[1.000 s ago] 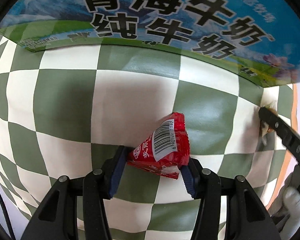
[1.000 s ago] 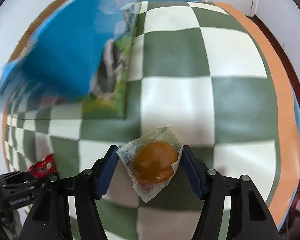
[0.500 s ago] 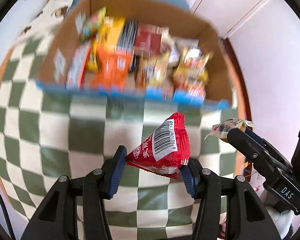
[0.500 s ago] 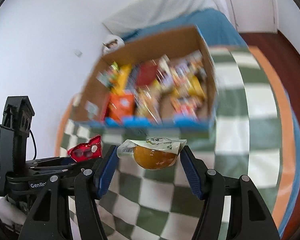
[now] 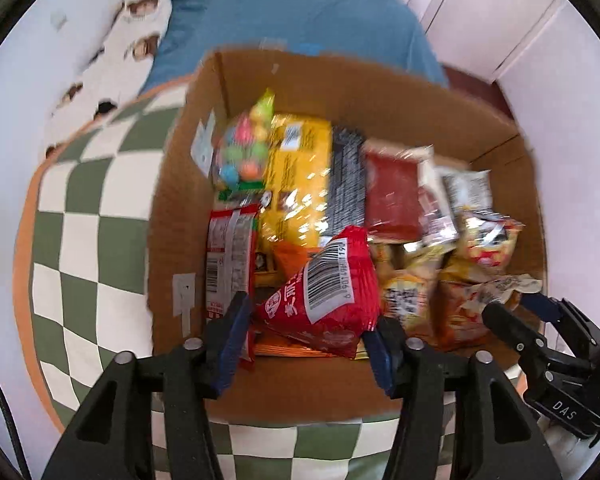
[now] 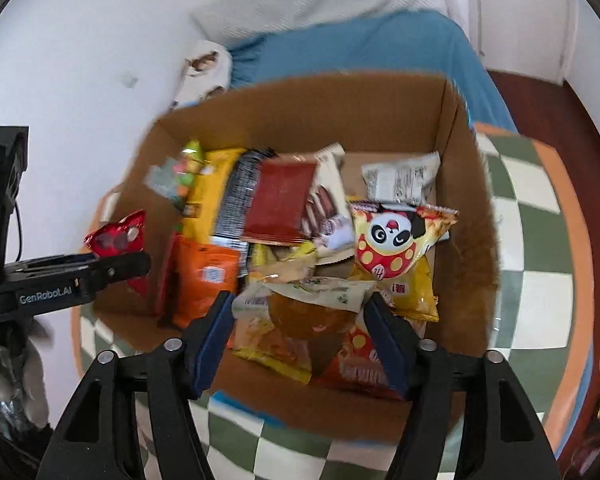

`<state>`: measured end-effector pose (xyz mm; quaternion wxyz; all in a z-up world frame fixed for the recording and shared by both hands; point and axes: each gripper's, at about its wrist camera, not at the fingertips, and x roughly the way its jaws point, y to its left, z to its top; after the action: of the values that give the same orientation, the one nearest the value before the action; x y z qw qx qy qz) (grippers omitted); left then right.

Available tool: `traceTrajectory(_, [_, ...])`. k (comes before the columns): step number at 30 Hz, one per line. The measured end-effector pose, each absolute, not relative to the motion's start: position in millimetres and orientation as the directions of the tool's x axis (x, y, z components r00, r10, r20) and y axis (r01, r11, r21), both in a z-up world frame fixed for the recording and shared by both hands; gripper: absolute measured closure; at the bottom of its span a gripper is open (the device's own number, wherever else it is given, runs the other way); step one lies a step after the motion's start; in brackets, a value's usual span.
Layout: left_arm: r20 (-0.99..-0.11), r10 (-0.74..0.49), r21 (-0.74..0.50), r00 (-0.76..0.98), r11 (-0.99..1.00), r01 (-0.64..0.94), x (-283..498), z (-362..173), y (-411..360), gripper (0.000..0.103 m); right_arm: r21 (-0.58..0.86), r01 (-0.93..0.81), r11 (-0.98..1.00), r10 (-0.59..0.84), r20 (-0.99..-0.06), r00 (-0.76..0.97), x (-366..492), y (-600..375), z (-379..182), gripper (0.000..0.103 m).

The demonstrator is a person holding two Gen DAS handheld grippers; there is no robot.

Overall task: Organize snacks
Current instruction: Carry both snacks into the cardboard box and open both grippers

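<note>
We read "GenRobot.AI" in white on the black side of the left gripper (image 6: 118, 266) where it shows in the right wrist view, and "DAS" on the right gripper's (image 5: 512, 308) body in the left wrist view. The red snack packet (image 5: 324, 292) between the left gripper's (image 5: 306, 342) blue pads carries a white barcode label and large white characters, too blurred for us to read. Among the snacks in the cardboard box (image 5: 380, 88), one bag with a cartoon panda face (image 6: 392, 240) stands out; other printing is smeared by motion.

The red packet is a puffed, glossy pouch with crimped ends, lying across the left jaws above the box's near left part. The jelly cup (image 6: 312, 312) is an amber dome under a pale printed film lid, sitting between the right gripper's (image 6: 300, 332) pads above the box's near middle.

Both grippers point down into the open box, which rests on a green and white checkered cloth (image 5: 80, 240). Both sets of jaws are opening. The left pads seem to have let go, with a gap at the left pad, though blur makes us unsure. The right pads stand clear of the cup's sides.
</note>
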<state>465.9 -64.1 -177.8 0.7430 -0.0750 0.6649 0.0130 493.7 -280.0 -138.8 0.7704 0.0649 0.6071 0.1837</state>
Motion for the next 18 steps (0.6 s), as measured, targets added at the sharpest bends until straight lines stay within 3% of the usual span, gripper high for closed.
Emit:
traceTrajectory(1, [-0.992,-0.081,-0.093,0.095,0.987,-0.129,469,-187,-62,0.031,0.301,-0.202,0.932,0.337,-0.926,0.171,497,-277,-149,0.017])
traceTrajectory(3, [-0.995,-0.073,-0.081,0.066,0.988,-0.133,472,-200,-61,0.022,0.265,-0.183,0.947,0.292,-0.946,0.142,502,-275,-162,0.004])
traceTrajectory(12, [-0.996,-0.05,-0.058,0.073,0.991,-0.118,469,-214,-65,0.002,0.189,-0.185,0.965,0.222,-0.959,0.177,503,-277,-154,0.004])
traceTrajectory(18, [-0.994,-0.033,-0.046,0.103,0.992,-0.12,461,-209,-71,0.002,0.134,-0.174,0.976,0.168,-0.965,0.202,499,-283,-147,0.004])
